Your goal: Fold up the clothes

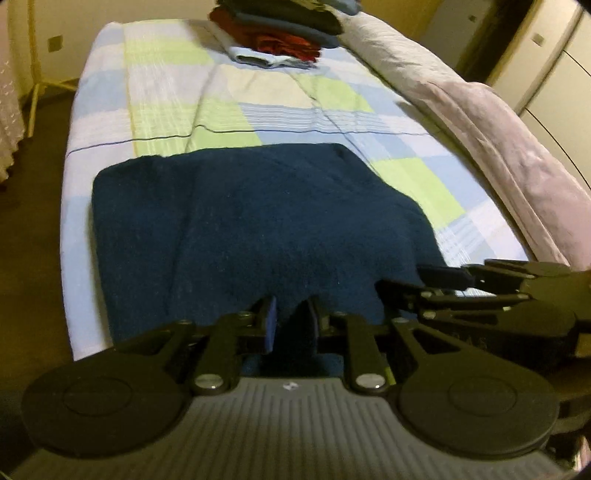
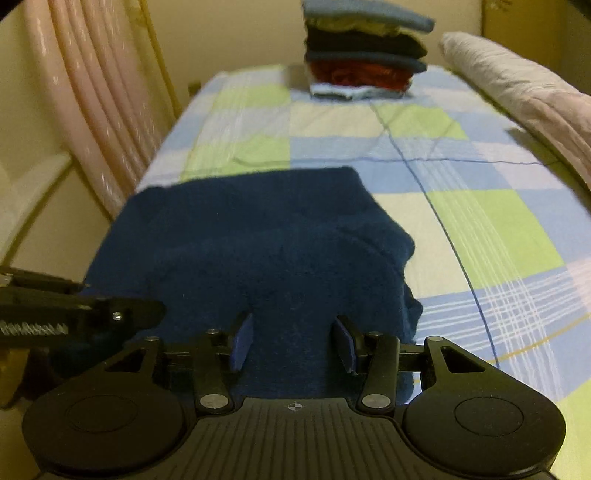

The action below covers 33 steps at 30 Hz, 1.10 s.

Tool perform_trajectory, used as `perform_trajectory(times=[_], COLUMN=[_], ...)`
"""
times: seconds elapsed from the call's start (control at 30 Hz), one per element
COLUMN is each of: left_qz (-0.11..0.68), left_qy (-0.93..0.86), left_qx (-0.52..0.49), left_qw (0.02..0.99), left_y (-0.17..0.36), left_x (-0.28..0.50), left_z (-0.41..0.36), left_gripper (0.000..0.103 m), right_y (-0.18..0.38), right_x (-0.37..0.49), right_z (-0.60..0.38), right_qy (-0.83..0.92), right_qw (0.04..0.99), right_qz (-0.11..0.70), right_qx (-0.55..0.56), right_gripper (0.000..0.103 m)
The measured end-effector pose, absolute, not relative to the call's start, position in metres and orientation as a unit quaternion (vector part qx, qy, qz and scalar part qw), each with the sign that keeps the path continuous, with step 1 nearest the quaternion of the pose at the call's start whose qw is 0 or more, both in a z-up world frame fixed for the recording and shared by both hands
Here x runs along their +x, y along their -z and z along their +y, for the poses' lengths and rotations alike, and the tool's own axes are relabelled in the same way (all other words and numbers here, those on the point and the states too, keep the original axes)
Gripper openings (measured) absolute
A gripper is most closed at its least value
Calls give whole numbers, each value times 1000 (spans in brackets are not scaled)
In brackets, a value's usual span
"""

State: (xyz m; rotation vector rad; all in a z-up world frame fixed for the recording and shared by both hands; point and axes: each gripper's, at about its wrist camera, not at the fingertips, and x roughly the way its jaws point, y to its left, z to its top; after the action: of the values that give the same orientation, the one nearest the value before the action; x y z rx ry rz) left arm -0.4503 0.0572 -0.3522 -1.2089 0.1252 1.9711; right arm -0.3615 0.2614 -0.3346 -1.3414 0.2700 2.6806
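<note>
A dark navy garment lies partly folded on the checked bed sheet; it also shows in the right wrist view. My left gripper is at the garment's near edge, its pads close together with navy cloth between them. My right gripper is at the same near edge further right, its pads set wide with cloth lying loose between them. Each gripper shows in the other's view: the right gripper and the left gripper.
A stack of folded clothes stands at the far end of the bed, also in the right wrist view. A pink quilt runs along the bed's right side. The bed's left edge drops to a dark floor.
</note>
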Motion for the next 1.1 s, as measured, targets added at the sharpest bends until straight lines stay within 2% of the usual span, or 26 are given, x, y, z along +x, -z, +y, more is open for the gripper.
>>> perform_trajectory(times=[0.13,0.23,0.4,0.7,0.97,1.1], left_qz=[22,5,26,56,103,127], left_qy=[-771,-776,-783,-778,-754,-745], left_qx=[-494,-486,-498,-524,-578,-594], left_qw=[400,402,372,343,296,277], left_y=[344,327,324,332,321,320], left_x=[-457,-450,-437,-444,-437,-431], left_z=[49,27,-11,-1,-6,-8], left_gripper=[18,16,15,15,34,37], right_y=[332,322,299,300,301,311], right_x=[-367,-351,-321,-319,-315,-305], right_z=[257,258,252,236,221,214], right_qy=[-882,-886,-897,-864,-830,-799], right_qw=[70,79,102,111,119,137], right_qz=[67,87,107,122,138,173], right_qx=[-461,-449,-417,-475,-527,-559], right_gripper=[47,47,47,47,47,47])
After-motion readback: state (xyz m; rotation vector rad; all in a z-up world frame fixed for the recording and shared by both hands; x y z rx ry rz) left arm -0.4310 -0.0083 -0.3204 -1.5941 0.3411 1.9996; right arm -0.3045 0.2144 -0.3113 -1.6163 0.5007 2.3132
